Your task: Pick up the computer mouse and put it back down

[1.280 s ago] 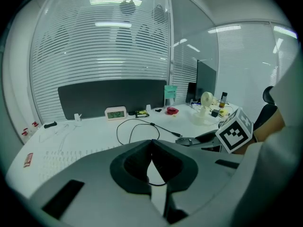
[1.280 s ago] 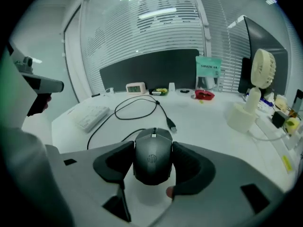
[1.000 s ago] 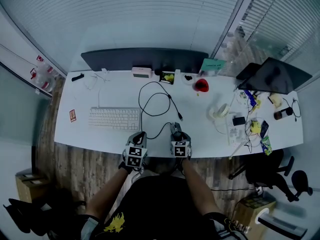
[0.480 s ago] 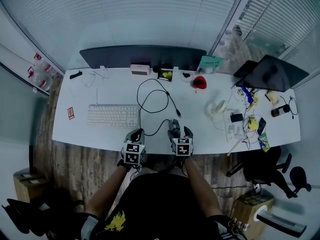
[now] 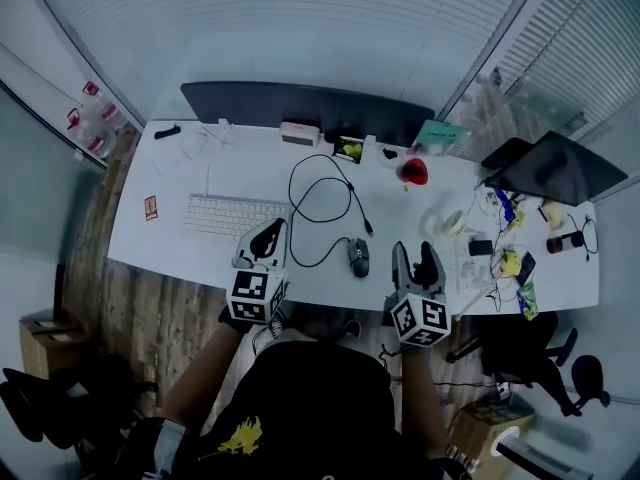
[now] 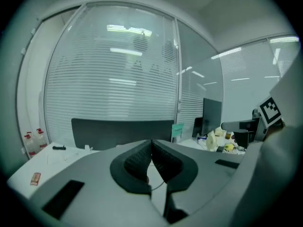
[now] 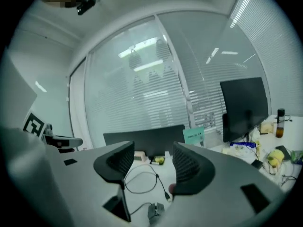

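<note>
mouse: the computer mouse [image 5: 358, 257] lies flat on the white desk [image 5: 170, 253], close to the near edge and about midway along it; neither of my tongs touches it.
long axis: it runs from the near edge toward the far edge, and the end where the cable [image 5: 351, 200] leaves seems to face the far edge.
cable: it curls in a loop across the middle of the desk, beyond the mouse.
open room: there is bare desktop on both sides of the mouse, and a narrow bare strip between it and the near edge.
right tongs: my right gripper [image 5: 416, 260] hangs over the near edge, to the right of the mouse and apart from it; its jaws stand apart with nothing between them and have just been closing.
left tongs: my left gripper [image 5: 266, 236] hangs over the near edge, to the left of the mouse; its jaws are pressed together and empty.
keyboard: a white keyboard [image 5: 235, 216] lies beside my left tongs, toward the left end.
far edge: a dark monitor [image 5: 300, 108] stands along it.
right end: small clutter [image 5: 505, 258] crowds it.
count: one mouse, one keyboard, one loose cable, two tongs.
</note>
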The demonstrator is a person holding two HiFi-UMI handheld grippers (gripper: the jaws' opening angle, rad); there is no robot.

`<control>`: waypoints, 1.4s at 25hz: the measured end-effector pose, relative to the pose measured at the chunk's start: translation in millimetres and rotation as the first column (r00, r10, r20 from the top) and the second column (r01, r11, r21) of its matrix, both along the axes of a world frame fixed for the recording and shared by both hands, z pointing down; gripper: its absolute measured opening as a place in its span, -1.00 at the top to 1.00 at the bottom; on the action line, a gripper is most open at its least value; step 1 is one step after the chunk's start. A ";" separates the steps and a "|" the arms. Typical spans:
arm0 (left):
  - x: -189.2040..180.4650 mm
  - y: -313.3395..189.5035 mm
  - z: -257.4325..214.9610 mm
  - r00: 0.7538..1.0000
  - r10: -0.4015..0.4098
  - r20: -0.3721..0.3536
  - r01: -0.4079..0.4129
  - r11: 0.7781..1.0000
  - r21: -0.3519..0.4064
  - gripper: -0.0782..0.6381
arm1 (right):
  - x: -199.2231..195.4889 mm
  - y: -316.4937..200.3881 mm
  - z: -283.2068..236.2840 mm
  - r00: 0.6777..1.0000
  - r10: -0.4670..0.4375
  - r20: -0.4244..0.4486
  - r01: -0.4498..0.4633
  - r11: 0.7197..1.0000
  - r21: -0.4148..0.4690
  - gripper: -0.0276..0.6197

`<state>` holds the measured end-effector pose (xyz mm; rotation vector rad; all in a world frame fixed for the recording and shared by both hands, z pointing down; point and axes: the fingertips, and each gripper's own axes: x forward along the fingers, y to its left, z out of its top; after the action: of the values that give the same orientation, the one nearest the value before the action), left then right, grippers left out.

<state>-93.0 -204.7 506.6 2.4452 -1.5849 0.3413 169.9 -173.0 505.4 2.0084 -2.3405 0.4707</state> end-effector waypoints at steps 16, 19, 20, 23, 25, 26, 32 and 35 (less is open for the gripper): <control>-19.1 4.5 -151.6 1.000 -0.022 0.008 0.018 0.931 0.364 0.74 | -2.2 14.9 -168.7 0.999 -0.032 -0.024 0.037 0.956 0.290 0.62; -38.8 3.7 -141.2 0.998 -0.042 0.042 0.026 0.946 0.324 0.75 | -5.2 15.8 -163.2 0.999 -0.038 -0.035 0.047 0.959 0.278 0.86; -43.0 3.6 -139.2 0.998 -0.049 0.043 0.033 0.948 0.317 0.74 | -6.5 15.5 -161.2 0.998 -0.045 -0.034 0.053 0.961 0.271 0.86; -49.6 2.4 -137.7 0.997 -0.069 0.038 0.053 0.947 0.318 0.74 | -5.9 14.8 -161.4 0.999 -0.029 -0.014 0.031 0.960 0.278 0.86; -48.8 2.4 -139.2 0.997 -0.072 0.033 0.057 0.943 0.328 0.75 | -8.8 15.1 -163.7 1.000 -0.024 -0.003 0.024 0.957 0.288 0.86; -46.6 2.7 -139.3 0.997 -0.068 0.029 0.055 0.942 0.330 0.74 | -12.0 15.0 -164.2 1.000 -0.030 -0.010 0.031 0.956 0.291 0.86; -32.0 5.9 -134.7 0.999 -0.030 0.015 0.023 0.946 0.322 0.75 | -31.0 16.0 -167.6 0.993 -0.066 -0.096 0.092 0.949 0.300 0.87; -26.8 8.0 -130.4 1.000 -0.017 0.006 0.014 0.950 0.311 0.75 | -38.5 14.0 -162.9 0.992 -0.075 -0.099 0.101 0.950 0.294 0.87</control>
<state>-119.7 -196.7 376.2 2.6583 -1.7801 0.1044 131.4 -159.0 342.5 1.9755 -2.5629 0.0231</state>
